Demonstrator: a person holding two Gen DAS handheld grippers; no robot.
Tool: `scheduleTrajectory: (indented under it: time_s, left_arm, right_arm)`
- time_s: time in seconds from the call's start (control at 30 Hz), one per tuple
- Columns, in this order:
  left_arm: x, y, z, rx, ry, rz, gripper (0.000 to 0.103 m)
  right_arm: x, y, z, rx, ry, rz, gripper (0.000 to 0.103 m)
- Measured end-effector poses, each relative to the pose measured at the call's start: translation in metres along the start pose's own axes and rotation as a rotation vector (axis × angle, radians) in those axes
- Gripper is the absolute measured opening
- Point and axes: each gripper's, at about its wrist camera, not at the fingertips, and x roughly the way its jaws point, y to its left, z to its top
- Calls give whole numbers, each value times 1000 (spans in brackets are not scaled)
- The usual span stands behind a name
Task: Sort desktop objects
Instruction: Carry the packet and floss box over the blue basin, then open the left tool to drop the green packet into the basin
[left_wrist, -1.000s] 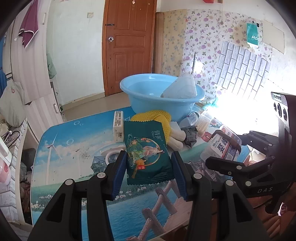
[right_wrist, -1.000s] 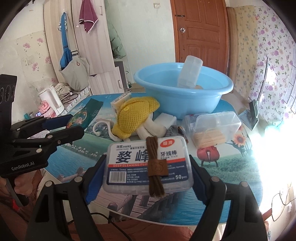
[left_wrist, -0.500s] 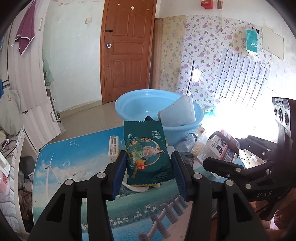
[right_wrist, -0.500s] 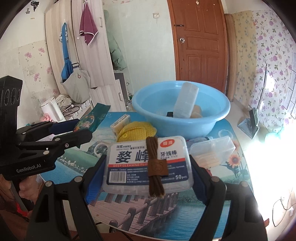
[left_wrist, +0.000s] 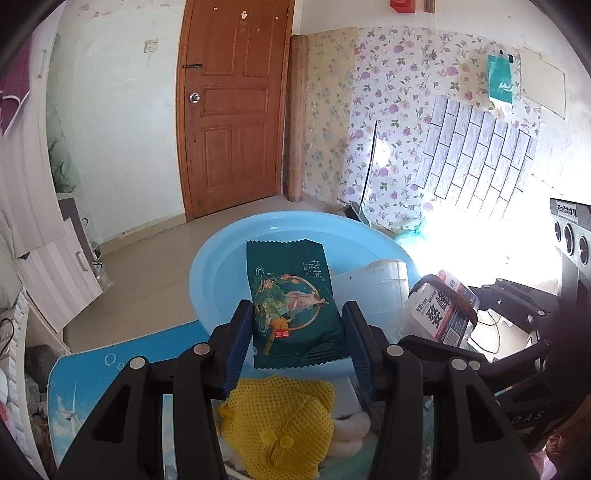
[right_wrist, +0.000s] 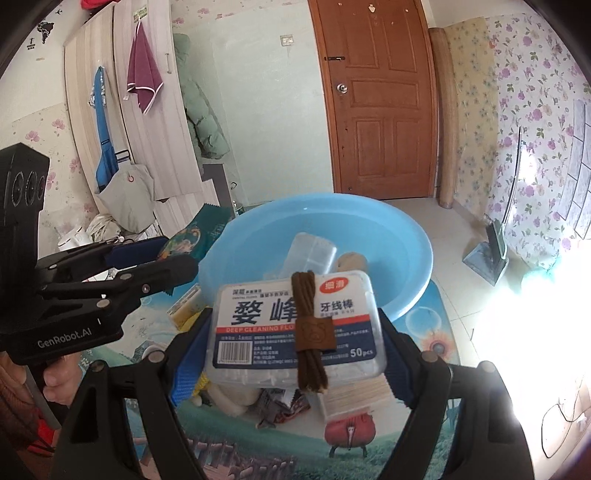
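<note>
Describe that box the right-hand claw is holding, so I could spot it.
Find the big blue basin; just in front of it the right gripper clamps a clear plastic floss-pick box. It has a navy-and-white label with large Chinese characters, and a brown cord bundle lies across its top.

The right gripper (right_wrist: 295, 332) clamps a floss-pick box (right_wrist: 295, 325) above the blue basin (right_wrist: 406, 251), apparently near its rim.

Green packet (left_wrist: 295, 306), floss box (right_wrist: 295, 325), above basin (right_wrist: 413, 251)
</note>
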Motion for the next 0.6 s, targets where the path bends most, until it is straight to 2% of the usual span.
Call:
scheduleTrajectory:
  time_s: [0.17,0.2,0.3,0.5,0.6]
  left_arm:
    - [22,7,3,-2,43,-12,52]
    - [22,7,2,-2,40,-13,57]
    - [16,13,-2,-3,25,18,62]
    - [0,40,-14,-79,31,33,79]
    - [-11,51,-23,-91,39,64,83]
  right_arm:
    - [17,-8,8,-3,16,-3,82]
    - [20,-9,9,-2,19,-4,82]
    - [32,-12,12,-6,35,-15,82]
    - [53,-10,20,-8,80,-22,82]
    - [63,-9,23,29,125,-13,82]
